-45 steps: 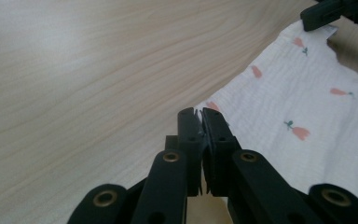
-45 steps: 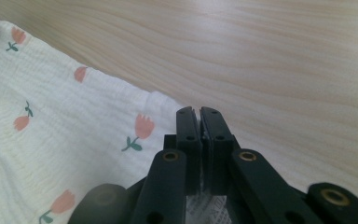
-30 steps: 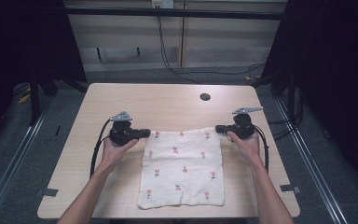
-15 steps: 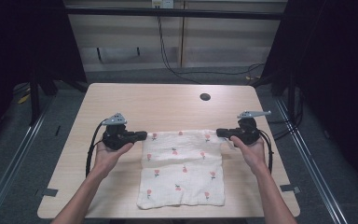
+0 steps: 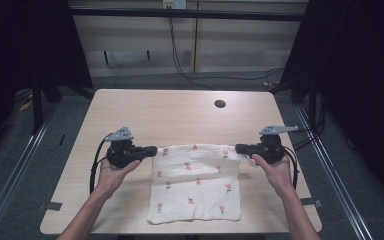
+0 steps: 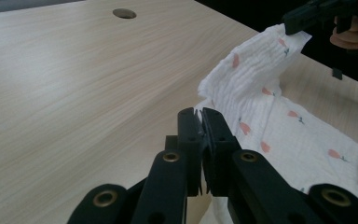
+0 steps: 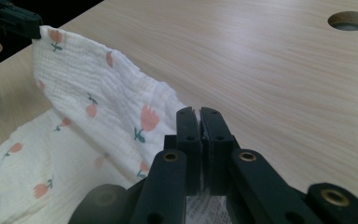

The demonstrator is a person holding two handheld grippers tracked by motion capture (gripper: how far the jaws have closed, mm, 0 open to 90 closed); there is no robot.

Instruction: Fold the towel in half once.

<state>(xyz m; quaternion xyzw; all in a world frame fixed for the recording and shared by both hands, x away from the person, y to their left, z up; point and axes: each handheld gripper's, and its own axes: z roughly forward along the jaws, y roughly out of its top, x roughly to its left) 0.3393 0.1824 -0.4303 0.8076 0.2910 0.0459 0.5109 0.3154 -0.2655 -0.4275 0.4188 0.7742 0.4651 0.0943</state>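
Both tongs are pinching the white flowered cloth: left tongs clamping its far left corner, right tongs its far right corner, lifting that edge off the bench.

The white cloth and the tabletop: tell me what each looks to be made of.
Cloth: apparently a soft woven cotton, gauze-like and matte; the gripper views show a fine crinkled ribbed weave, it drapes limply between the grippers, and small red flowers are printed on it. Tabletop: light wood or a wood-look laminate, which one is unclear; straight pale grain lines, a smooth surface with a faint sheen.
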